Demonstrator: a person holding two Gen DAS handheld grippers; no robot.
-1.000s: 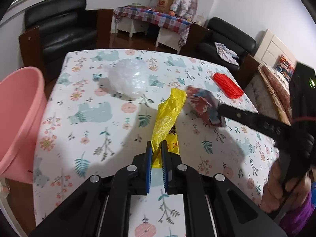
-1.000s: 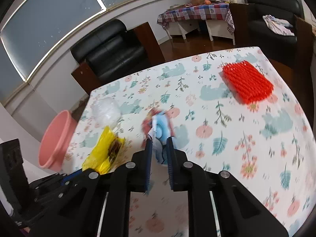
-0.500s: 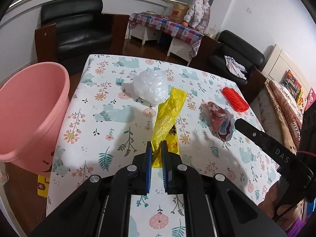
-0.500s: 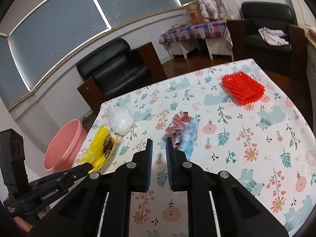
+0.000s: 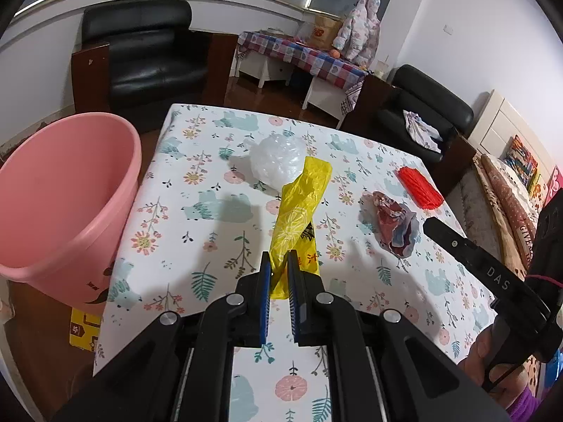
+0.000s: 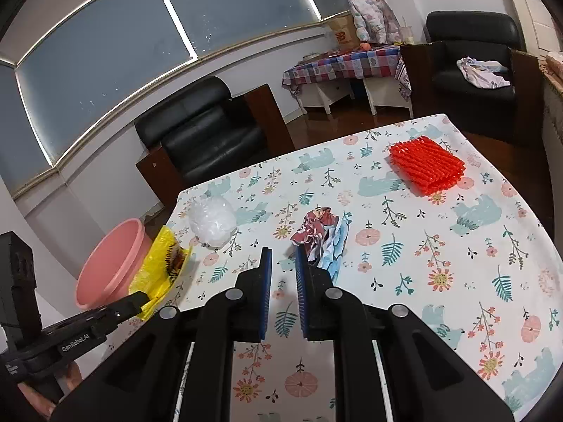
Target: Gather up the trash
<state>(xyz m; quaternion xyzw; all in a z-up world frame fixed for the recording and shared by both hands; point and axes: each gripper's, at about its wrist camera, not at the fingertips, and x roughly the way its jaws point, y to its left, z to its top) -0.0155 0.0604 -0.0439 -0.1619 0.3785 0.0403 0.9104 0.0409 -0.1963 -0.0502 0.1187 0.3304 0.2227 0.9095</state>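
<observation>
1. The left gripper (image 5: 279, 263) is clamped on the near end of the crinkled yellow plastic bag (image 5: 299, 207), lifted above the floral tablecloth (image 5: 211, 232).
2. The right gripper (image 6: 283, 260) is parted narrowly and empty; the crumpled red-and-blue wrapper (image 6: 323, 235) lies just ahead of its right finger.
3. The carrying step seems under way: next, swing the bag left over the pink plastic bucket (image 5: 67, 197) and release.

The left wrist view looks forward and down along its hand-held gripper (image 5: 279, 269), close over the near edge of the bench (image 5: 218, 235). The right wrist view does likewise further right, facing left. Both share the bench top, the pink bucket (image 5: 67, 197) and the black armchair (image 6: 207, 130).
</observation>
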